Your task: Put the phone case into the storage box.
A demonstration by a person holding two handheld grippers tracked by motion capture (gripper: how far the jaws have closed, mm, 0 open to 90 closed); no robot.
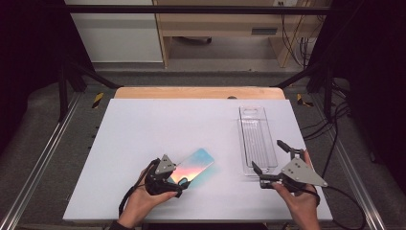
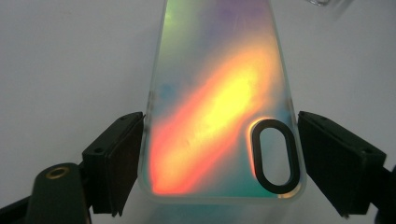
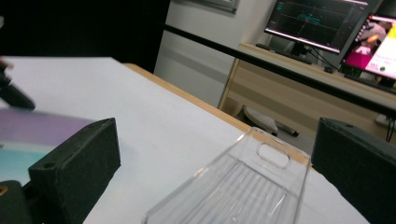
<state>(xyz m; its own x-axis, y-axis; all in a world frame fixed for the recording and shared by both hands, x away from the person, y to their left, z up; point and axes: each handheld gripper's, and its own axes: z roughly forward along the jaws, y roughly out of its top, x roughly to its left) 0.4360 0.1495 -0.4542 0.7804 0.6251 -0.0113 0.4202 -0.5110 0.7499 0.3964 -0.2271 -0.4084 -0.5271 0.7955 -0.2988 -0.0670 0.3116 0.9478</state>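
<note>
From the high view, the table [image 1: 143, 124] carries two things: one iridescent phone case [image 1: 194, 166] near the front and one clear plastic tray [image 1: 257, 139] to its right. The left gripper [image 1: 179, 184] covers the case's near end; the right gripper [image 1: 270, 160] stands spread at the tray's near end.

In the left gripper view, the case [image 2: 219, 107] lies between the spread jaws; a narrow gap shows on the right, contact on the left is unclear. Its far end is cut off.

In the right gripper view, the tray [image 3: 243, 186] lies between wide-apart jaws, its near part cut off; the case [image 3: 28, 135] is a blur at left.
</note>
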